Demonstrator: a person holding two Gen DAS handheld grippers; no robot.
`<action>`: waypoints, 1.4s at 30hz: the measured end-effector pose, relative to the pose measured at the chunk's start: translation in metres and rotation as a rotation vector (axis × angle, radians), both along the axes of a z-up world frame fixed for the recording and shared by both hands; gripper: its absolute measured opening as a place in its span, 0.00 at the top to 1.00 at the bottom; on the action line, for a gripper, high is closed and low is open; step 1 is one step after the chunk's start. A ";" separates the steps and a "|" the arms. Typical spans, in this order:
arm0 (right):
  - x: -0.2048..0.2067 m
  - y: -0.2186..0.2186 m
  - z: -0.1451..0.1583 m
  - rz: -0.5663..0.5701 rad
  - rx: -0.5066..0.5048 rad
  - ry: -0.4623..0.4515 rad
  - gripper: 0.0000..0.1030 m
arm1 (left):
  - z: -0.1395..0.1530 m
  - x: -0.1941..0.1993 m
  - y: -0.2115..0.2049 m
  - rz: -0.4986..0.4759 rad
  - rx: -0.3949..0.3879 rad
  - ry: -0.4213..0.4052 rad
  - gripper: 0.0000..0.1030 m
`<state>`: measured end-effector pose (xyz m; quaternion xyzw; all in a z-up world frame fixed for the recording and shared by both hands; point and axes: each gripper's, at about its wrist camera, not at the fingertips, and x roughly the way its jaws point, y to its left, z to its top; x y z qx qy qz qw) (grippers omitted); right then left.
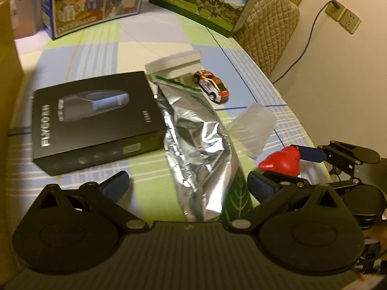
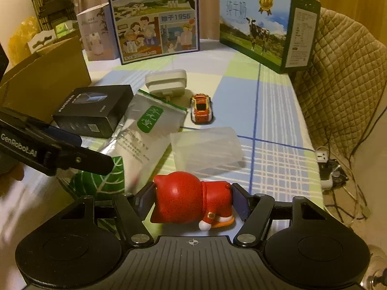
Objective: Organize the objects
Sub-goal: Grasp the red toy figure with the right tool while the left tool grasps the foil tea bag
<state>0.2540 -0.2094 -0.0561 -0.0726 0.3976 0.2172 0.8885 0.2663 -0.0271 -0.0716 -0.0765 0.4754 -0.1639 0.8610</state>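
My right gripper [image 2: 192,203] is shut on a red figurine [image 2: 191,203], held low over the checked tablecloth; the figurine also shows in the left wrist view [image 1: 281,160]. My left gripper [image 1: 188,188] is open, its fingers either side of the near end of a silver foil pouch [image 1: 198,149] that lies flat; the pouch shows in the right wrist view [image 2: 142,135] too. A black box [image 1: 96,118] lies left of the pouch. A toy car [image 1: 211,85], a white adapter [image 1: 176,64] and a clear plastic case [image 1: 251,128] lie beyond.
Two milk cartons [image 2: 154,17] [image 2: 263,26] stand at the table's far end. A brown cardboard box [image 2: 46,77] stands at the left. A quilted chair [image 2: 338,84] is at the right, with cables and a power strip [image 2: 326,166] on the floor.
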 end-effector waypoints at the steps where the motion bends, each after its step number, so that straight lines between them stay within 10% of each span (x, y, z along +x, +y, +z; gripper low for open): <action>1: 0.000 0.000 0.000 -0.004 -0.001 0.000 0.38 | -0.002 0.002 -0.002 -0.005 -0.003 0.005 0.02; 6: 0.000 -0.001 0.000 -0.018 -0.011 -0.002 0.38 | -0.007 0.005 -0.013 -0.033 0.006 0.010 0.18; 10: -0.002 -0.004 0.001 -0.031 -0.010 0.002 0.38 | -0.004 0.006 -0.016 -0.064 -0.043 0.031 0.53; 14: -0.006 -0.005 0.002 -0.045 0.000 0.015 0.38 | 0.003 -0.004 -0.019 -0.092 -0.002 0.034 0.60; 29: -0.066 0.031 0.018 -0.100 0.084 0.071 0.38 | 0.017 -0.141 0.039 -0.053 0.026 0.089 0.52; 32: -0.070 0.034 0.020 -0.102 0.091 0.066 0.38 | 0.021 -0.142 0.045 -0.022 0.041 0.072 0.31; 42: -0.063 0.030 0.016 -0.141 0.107 0.087 0.38 | 0.006 -0.113 0.027 -0.011 0.053 0.094 0.24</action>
